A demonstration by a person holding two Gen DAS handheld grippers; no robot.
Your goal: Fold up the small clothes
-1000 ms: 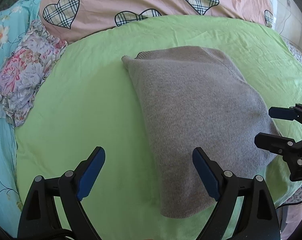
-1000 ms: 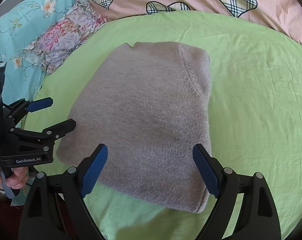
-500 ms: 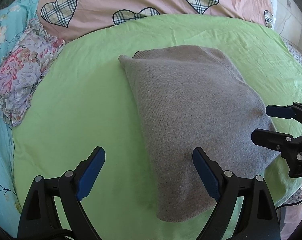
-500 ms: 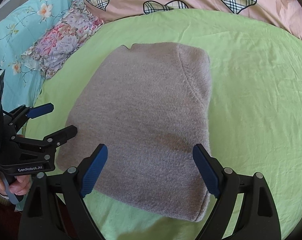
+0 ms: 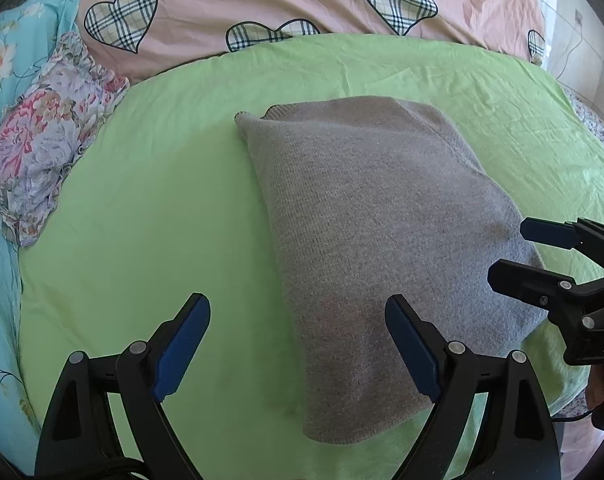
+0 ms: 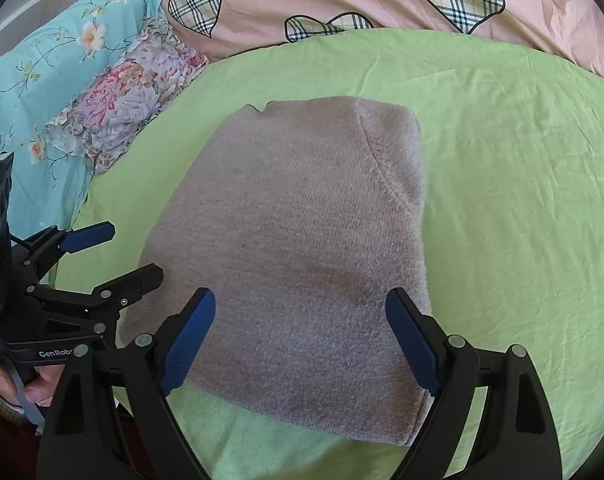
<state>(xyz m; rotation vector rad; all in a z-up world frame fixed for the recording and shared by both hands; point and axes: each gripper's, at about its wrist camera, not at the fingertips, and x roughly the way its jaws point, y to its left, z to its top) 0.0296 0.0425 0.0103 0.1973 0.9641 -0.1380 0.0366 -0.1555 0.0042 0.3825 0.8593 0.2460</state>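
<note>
Your left gripper hangs with its jaws spread wide and nothing between them; most of the gap sits over bare green sheet. The grey knit garment lies ahead and to the right of those jaws, with only its left edge and near-left corner reaching in by the right-hand finger. It rests flat on the bed, already folded into a rough rectangle, and its long axis runs away from you, leaning a little to the left as it goes.

Your right gripper is also wide open and empty, but here the garment sits squarely ahead of the jaws, its near edge spanning the gap between the fingers and its right fold line up by the right-hand finger. So your right hand looks the better placed of the two for the near hem, and your left would need to shift rightward to meet its corner.
</note>
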